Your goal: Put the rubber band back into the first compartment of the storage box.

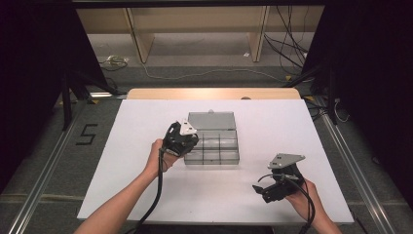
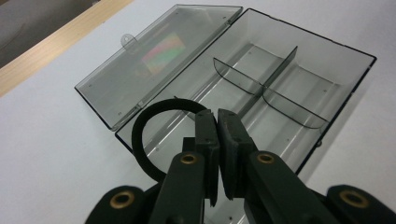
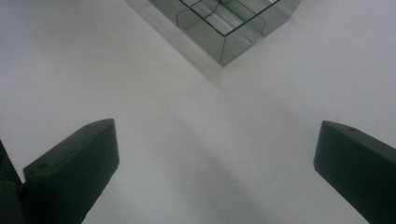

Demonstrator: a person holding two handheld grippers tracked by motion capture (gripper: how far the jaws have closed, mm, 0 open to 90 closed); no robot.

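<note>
A clear smoky plastic box (image 1: 213,148) sits near the middle of the high view on the white table sheet (image 1: 146,122), its hinged lid (image 1: 211,120) thrown back flat on the sheet on the far side. In the left gripper view the box (image 2: 327,74) runs from the lower left to the upper right of the frame, with the lid (image 2: 154,60) lying at upper left, a small latch tab on its outer edge and a rainbow glint on its surface. Thin curved dividers (image 2: 261,84) cross in the middle and split the box into compartments; those that can be seen hold nothing.

The left gripper (image 1: 181,141) hangs at the left end of the box in the high view, held by the left hand (image 1: 160,156). In its own view, the left gripper (image 2: 217,135) has its jaws pressed nearly together on a black ring (image 2: 144,126), pinching the ring's right-hand side. The ring stands out to the left of the jaws, above the near left end of the box, at centre-left of that frame.

The right gripper (image 1: 280,183) rests at the lower right of the high view, well apart from the box, held by the right hand (image 1: 304,195). In the right gripper view its jaws stand wide apart at the bottom corners with only the bare sheet between them; a corner of the box (image 3: 224,28) shows at the top centre.
</note>
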